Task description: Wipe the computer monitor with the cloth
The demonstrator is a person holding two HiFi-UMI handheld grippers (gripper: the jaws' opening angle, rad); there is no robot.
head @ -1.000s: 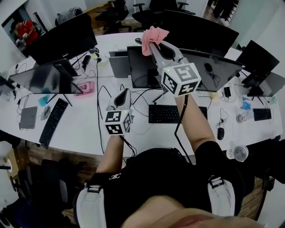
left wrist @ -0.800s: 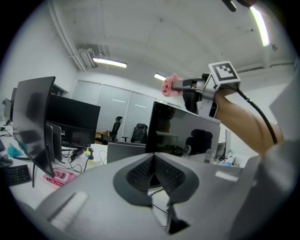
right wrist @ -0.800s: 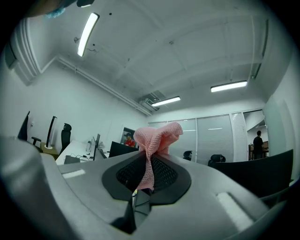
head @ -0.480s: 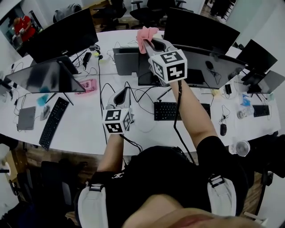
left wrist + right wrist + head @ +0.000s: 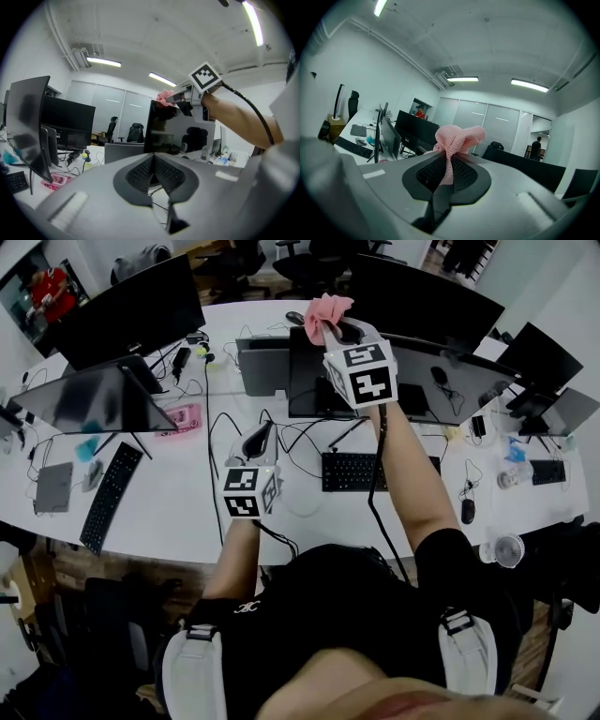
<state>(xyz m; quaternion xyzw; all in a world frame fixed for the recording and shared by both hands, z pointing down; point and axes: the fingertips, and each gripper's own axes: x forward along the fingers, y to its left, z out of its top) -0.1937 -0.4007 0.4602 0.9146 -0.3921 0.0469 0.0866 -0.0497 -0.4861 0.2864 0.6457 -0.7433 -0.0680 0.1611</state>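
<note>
My right gripper (image 5: 334,332) is raised over the desk and shut on a bunched pink cloth (image 5: 328,309). The cloth sits at the upper left corner of the dark computer monitor (image 5: 441,381). In the left gripper view the cloth (image 5: 163,96) meets that monitor's (image 5: 180,136) top corner, held by the right gripper (image 5: 177,97). The right gripper view shows the cloth (image 5: 458,138) pinched between the dark pads (image 5: 465,173). My left gripper (image 5: 256,441) hovers low over the desk in front of the monitor, shut and holding nothing, as the left gripper view (image 5: 153,158) confirms.
A black keyboard (image 5: 361,472) and loose cables (image 5: 291,442) lie below the monitor. More monitors (image 5: 122,315) stand to the left, with a second keyboard (image 5: 111,498) and a pink object (image 5: 183,417). A mouse (image 5: 468,512) and small fan (image 5: 507,550) are at right. Another monitor (image 5: 422,301) stands behind.
The right gripper carried the pink cloth a little left along the monitor's top corner, then back right. The left gripper has hardly moved.
</note>
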